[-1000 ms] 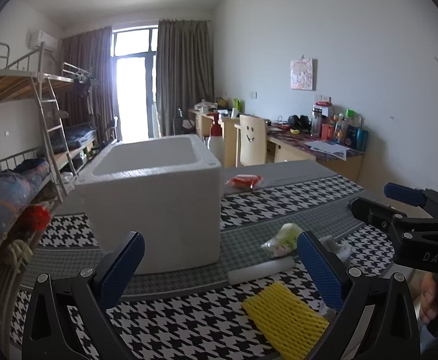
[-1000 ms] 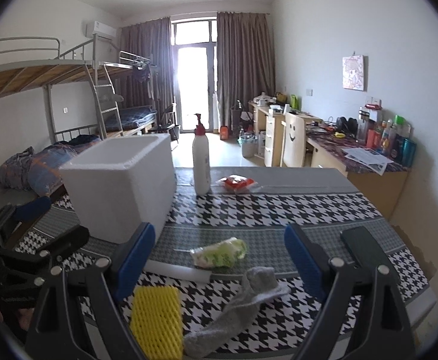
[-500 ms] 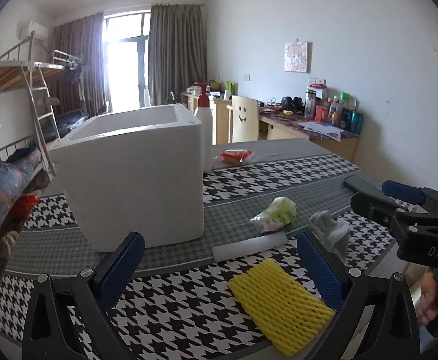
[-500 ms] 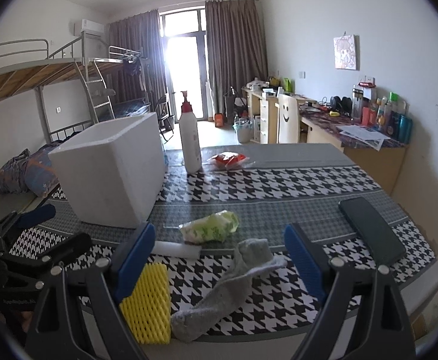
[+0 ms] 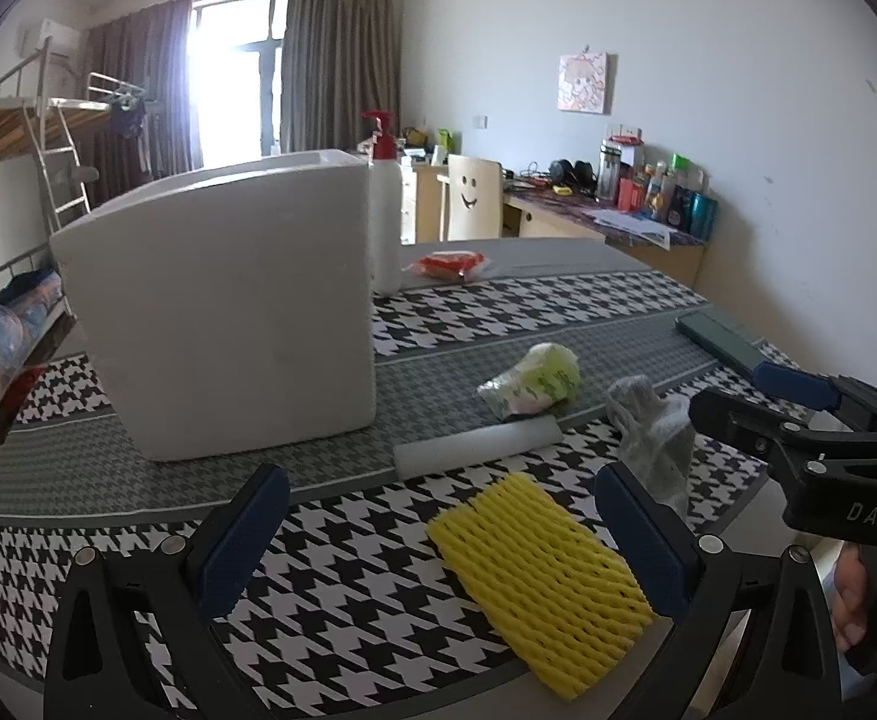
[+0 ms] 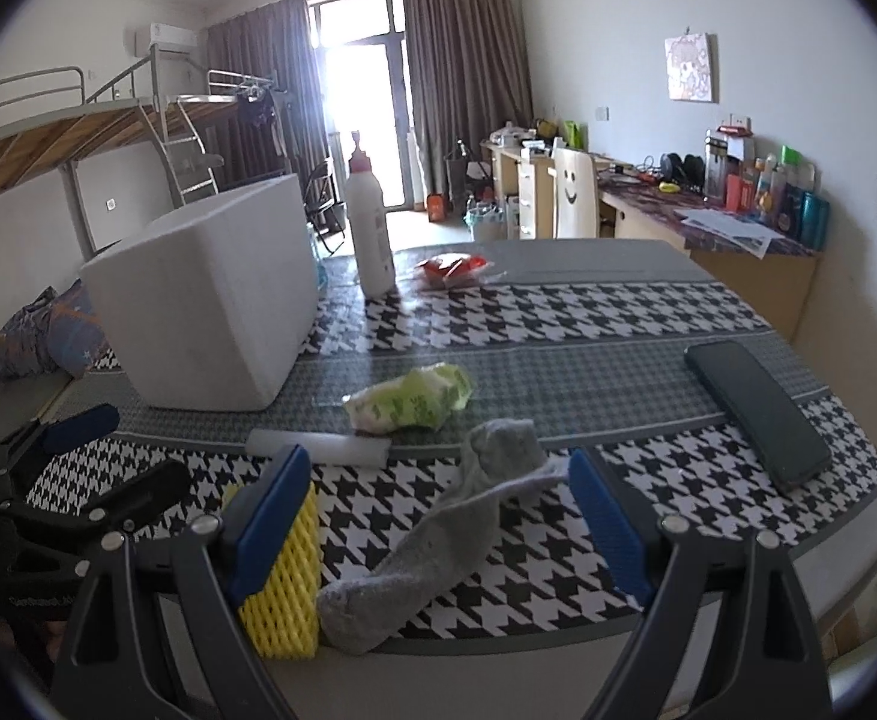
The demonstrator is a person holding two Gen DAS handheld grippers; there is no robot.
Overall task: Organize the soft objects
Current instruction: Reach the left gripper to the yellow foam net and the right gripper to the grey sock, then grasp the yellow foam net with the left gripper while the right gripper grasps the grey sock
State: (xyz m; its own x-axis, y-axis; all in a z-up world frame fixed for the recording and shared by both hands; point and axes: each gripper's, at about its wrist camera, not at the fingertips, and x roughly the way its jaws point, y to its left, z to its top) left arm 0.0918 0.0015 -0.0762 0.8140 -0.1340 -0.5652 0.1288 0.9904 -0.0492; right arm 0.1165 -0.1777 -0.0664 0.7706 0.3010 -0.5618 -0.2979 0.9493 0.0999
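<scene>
- My right gripper (image 6: 432, 516) is spread wide over the grey sock (image 6: 438, 534), which lies limp on the table (image 6: 558, 324) near its front edge.
- My left gripper (image 5: 438, 540) is spread too, empty, by the yellow foam net (image 5: 534, 576).
- I judge the sock light and floppy; I'd pinch its bunched upper part.
- The box (image 6: 210, 300) looks like its likely home.

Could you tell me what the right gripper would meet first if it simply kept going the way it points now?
Most likely the grey sock, which lies on the table between the open right gripper fingers; depth is hard to judge through the fisheye.
</scene>
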